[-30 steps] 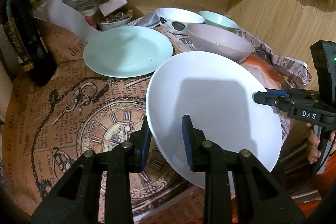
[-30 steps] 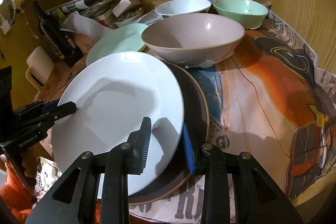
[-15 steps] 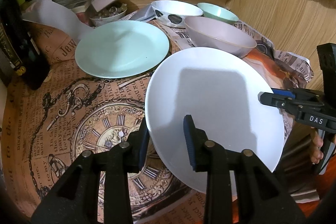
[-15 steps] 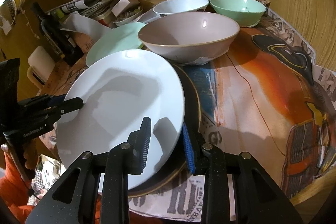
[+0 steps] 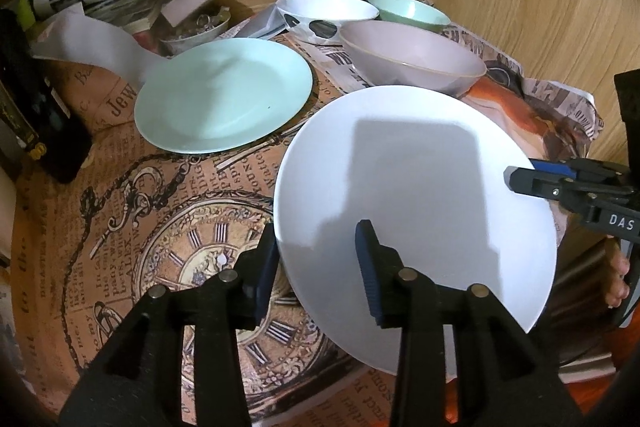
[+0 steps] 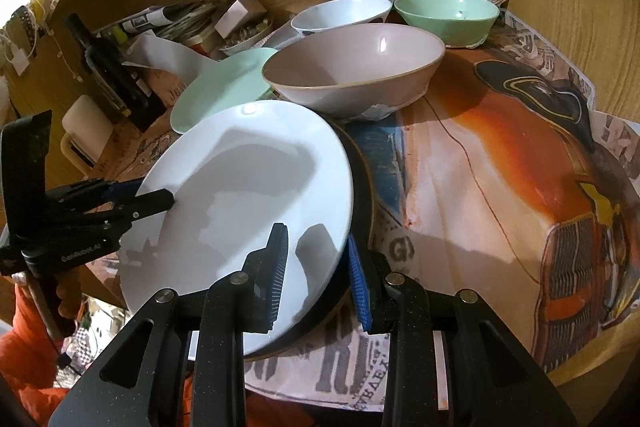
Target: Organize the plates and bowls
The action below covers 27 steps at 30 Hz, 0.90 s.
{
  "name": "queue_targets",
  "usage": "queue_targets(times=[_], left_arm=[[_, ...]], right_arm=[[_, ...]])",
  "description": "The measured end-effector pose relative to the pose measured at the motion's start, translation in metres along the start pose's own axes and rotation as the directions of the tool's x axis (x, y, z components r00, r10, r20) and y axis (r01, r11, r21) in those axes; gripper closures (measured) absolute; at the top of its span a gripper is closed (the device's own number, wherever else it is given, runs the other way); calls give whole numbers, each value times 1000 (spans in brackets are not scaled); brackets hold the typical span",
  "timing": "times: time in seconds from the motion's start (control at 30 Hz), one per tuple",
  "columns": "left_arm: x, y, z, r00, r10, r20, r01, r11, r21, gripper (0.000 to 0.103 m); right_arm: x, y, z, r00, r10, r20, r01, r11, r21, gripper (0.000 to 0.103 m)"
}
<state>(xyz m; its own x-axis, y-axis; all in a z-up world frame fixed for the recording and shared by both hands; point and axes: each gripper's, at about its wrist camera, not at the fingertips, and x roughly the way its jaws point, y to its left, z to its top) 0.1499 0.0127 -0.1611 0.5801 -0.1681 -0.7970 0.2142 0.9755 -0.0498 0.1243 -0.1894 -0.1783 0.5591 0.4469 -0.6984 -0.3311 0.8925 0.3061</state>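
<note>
1. White plate [image 5: 416,187] – sits on top of a dark plate [image 6: 362,187], slightly off-centre so the dark rim shows on one side; both at the near edge of the shelf.
2. Landmark = white plate. Pink bowl [image 5: 412,57] just behind it, nearly touching its far rim. Mint plate [image 5: 224,95] behind-left, near but apart. Spotted white bowl [image 5: 326,13] and mint bowl [image 5: 408,11] further back, behind the pink bowl.
3. Left gripper [image 5: 316,263]: straddles the plate's near rim, jaws have just been opening; rim is between them but pads look clear of it, so not clamped.
4. Right gripper [image 6: 316,267]: jaws closed down on the opposite rim; looks like it pinches white + dark plate together, tho can't tell for sure if the dark one is clamped too.
5. Handling (judgement): ceramic-looking, stiff, glazed = slippery, chips/breaks if dropped. Moderately heavy for a one-sided pinch, will lever down.
6. Grip spot: rim only, pads well over the lip, top and underside. Keep it level; w/ two plates in one pinch the lower one could slide out.
7. Paper lining [image 6: 500,155] under the stack is loose, may drag w/ plates.
</note>
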Motion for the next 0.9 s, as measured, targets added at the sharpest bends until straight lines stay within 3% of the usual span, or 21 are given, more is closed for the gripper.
queue_targets(times=[0.3,0.4,0.6,0.9], left_arm=[[3,-3,2,1000,-16,-26,16,1000,-7,63],[3,-11,0,1000,15,-11,-14,999,31,63],[4,-9,1,1000,11,-8,-11,1000,25,63],[-19,2,2,995,34,90,-35,999,5,61]], right_arm=[[-6,-2,-2,1000,-5,20,6,1000,-4,75],[-5,-4,-3,998,-62,23,62,998,-11,73],[-4,-5,-5,999,-47,27,48,999,-5,73],[-13,5,-3,988,-129,89,135,988,-71,72]])
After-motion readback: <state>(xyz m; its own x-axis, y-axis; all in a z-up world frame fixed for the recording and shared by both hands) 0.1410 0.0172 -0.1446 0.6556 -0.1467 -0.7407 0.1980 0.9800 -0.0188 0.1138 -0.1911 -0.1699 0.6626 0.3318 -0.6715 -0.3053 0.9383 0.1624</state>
